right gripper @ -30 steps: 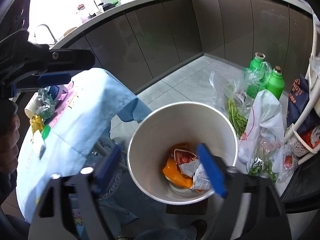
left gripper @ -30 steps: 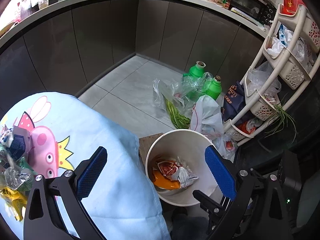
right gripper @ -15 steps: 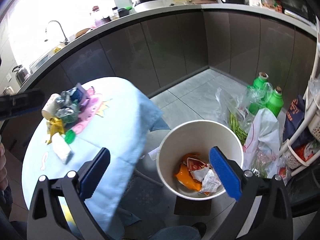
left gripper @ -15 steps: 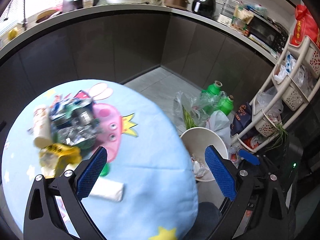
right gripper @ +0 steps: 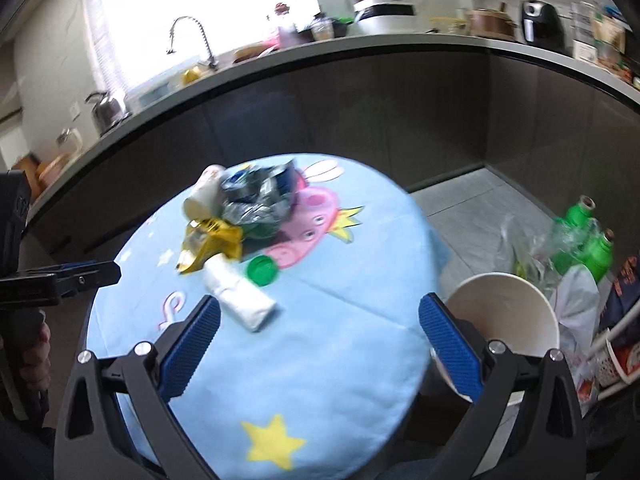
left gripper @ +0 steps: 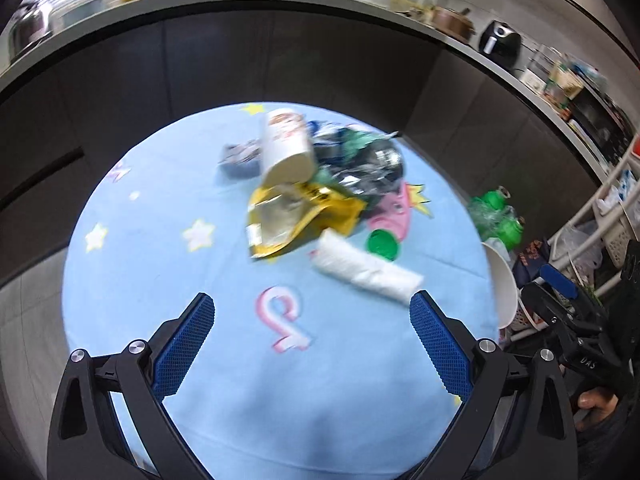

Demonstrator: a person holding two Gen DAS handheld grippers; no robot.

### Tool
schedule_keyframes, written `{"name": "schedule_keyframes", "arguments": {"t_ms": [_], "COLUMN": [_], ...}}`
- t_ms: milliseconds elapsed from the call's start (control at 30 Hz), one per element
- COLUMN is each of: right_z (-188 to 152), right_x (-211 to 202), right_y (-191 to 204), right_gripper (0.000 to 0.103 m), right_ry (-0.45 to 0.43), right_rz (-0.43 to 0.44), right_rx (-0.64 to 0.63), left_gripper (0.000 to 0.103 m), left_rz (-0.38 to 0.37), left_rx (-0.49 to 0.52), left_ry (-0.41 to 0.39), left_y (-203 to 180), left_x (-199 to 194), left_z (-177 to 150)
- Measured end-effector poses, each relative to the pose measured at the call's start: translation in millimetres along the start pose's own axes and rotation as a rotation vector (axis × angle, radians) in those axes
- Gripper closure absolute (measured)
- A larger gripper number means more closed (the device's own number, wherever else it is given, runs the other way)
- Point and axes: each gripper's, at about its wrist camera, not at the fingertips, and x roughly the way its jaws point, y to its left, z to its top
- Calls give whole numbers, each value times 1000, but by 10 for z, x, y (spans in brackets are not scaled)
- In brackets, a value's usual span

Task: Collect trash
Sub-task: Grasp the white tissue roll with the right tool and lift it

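Both grippers hang over the round table with nothing between their blue pads. Left gripper (left gripper: 312,320) stands wide apart above the near part of the light blue tablecloth (left gripper: 160,248). Right gripper (right gripper: 320,320) is also spread wide, and its jaws have just been opening to this width; it sits over the right near part of the table.

Just beyond the left gripper lies a white crumpled roll (left gripper: 366,270), with a green cap (left gripper: 382,245) touching or just beside its far side. Farther on is a yellow foil bag (left gripper: 296,216), and behind it a paper cup (left gripper: 286,148) lying on its side against a heap of dark and silver wrappers (left gripper: 360,160); the blur makes it hard to tell how many wrappers are there.

On the floor to the right of the table stands the white bin (right gripper: 504,312). Beyond it are two green bottles (right gripper: 588,240) among plastic bags.
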Motion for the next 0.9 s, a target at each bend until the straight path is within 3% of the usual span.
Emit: {"name": "schedule_keyframes", "arguments": {"t_ms": [333, 633, 900], "right_z": [44, 80, -40], "right_x": [809, 1254, 1334], "right_y": [858, 844, 842], "right_gripper": [4, 7, 23], "right_ry": [193, 273, 318], "right_rz": [64, 22, 41], "right_rx": [-236, -285, -287], "left_gripper": [9, 9, 10], "left_rz": [10, 27, 20], "left_rx": [-45, -88, -63], "left_ry": [12, 20, 27], "left_y": [510, 695, 649], "left_x": [-87, -65, -4], "left_z": [-222, -250, -271]}}
